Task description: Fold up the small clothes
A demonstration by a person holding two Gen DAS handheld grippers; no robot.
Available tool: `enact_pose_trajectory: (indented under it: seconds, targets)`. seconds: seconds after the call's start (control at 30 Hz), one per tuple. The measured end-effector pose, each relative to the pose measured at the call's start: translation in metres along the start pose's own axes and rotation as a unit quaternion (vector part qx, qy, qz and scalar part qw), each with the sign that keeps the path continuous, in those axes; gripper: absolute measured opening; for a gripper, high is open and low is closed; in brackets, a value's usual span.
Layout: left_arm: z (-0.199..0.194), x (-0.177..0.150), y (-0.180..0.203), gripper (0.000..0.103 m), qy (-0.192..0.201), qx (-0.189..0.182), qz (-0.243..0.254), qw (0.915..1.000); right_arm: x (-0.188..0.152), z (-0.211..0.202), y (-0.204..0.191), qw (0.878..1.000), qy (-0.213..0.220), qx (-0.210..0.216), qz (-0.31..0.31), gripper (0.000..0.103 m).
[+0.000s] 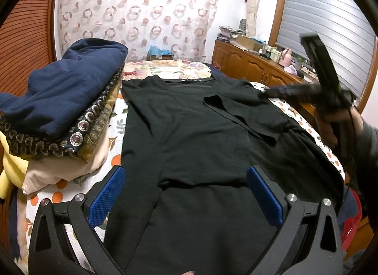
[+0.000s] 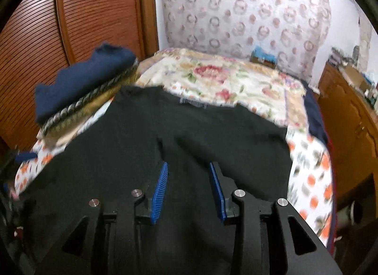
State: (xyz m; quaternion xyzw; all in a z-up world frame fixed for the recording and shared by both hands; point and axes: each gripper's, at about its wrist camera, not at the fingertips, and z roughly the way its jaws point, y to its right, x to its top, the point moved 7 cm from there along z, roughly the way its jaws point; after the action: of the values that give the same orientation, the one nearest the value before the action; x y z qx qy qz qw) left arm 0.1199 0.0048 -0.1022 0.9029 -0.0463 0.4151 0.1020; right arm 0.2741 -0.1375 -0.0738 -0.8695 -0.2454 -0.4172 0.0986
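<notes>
A black T-shirt [image 1: 189, 137] lies flat on the bed, neckline at the far end, its right sleeve [image 1: 238, 114] folded inward across the chest. My left gripper [image 1: 185, 175] is wide open just above the shirt's lower part, holding nothing. My right gripper [image 2: 188, 168] is open with a narrower gap, hovering over the shirt [image 2: 212, 128] near the folded sleeve, empty. In the left wrist view the right gripper [image 1: 264, 94] appears blurred at the right, over the shirt's right shoulder.
A pile of folded clothes with a navy garment on top [image 1: 63, 93] sits on the bed's left side. The floral bedspread [image 2: 236, 81] stretches beyond the shirt. A wooden cabinet [image 1: 248, 64] with clutter stands at right, a slatted wardrobe door [image 2: 70, 26] at left.
</notes>
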Motion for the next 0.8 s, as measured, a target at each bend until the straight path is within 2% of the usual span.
enact_pose_trajectory:
  seconds: [0.1, 0.23, 0.3, 0.4, 0.63, 0.8]
  targets:
    - [0.003, 0.005, -0.004, 0.103, 0.002, 0.007, 0.001, 1.0000, -0.022, 0.005, -0.005, 1.000, -0.014, 0.002, -0.004, 0.038]
    - [0.010, 0.015, -0.013, 0.103, 0.003, 0.017, 0.005, 0.9998, -0.027, 0.014, 0.009, 1.000, -0.017, -0.013, 0.009, 0.038]
    - [0.015, 0.023, -0.018, 0.103, 0.002, 0.025, 0.011, 0.9996, -0.023, 0.017, 0.021, 0.999, -0.016, -0.033, 0.013, 0.051]
    - [0.022, 0.039, -0.022, 0.103, 0.006, 0.027, 0.015, 0.9995, -0.017, 0.022, 0.038, 0.998, -0.012, -0.049, 0.024, 0.063]
    - [0.042, 0.074, -0.021, 0.103, 0.009, 0.030, 0.032, 0.9990, -0.003, 0.037, 0.091, 0.995, -0.007, -0.074, 0.064, 0.066]
    - [0.062, 0.089, -0.026, 0.103, -0.003, 0.040, 0.024, 0.9989, 0.017, 0.064, 0.119, 0.995, -0.015, -0.062, 0.079, 0.066]
